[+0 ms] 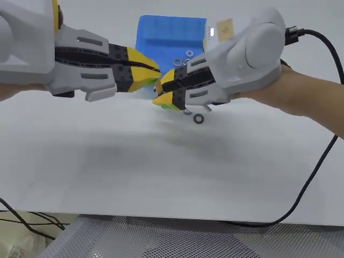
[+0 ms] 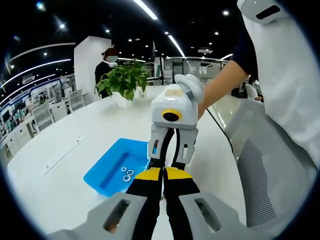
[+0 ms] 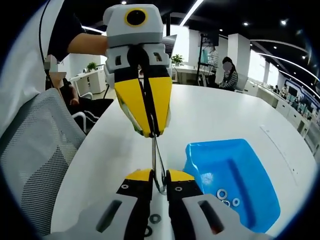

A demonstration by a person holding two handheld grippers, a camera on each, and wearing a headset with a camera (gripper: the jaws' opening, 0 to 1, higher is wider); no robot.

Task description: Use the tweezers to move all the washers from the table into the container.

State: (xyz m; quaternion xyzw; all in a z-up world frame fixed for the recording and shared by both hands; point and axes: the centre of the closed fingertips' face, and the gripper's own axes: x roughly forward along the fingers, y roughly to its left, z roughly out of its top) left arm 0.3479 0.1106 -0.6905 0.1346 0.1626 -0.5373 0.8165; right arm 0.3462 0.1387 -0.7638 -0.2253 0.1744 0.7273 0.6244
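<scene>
White desk (image 3: 215, 115), open office. The blue container (image 3: 235, 155) holds washers (image 3: 222, 193). The left hand-held gripper (image 3: 152, 131) and the right hand-held gripper (image 3: 159, 176) both clench the tweezers (image 3: 156, 155).

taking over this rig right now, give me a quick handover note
Grippers: the left gripper is shut on one end of the tweezers. The right gripper has its jaws either side of the other end; whether they clamp is unclear.
Things: the blue container sits on the table and holds three washers. At least two loose washers lie on the table by the right gripper's tips.
Done: three in.
Left: settle the tweezers in one gripper, then move the loose washers into the container.
</scene>
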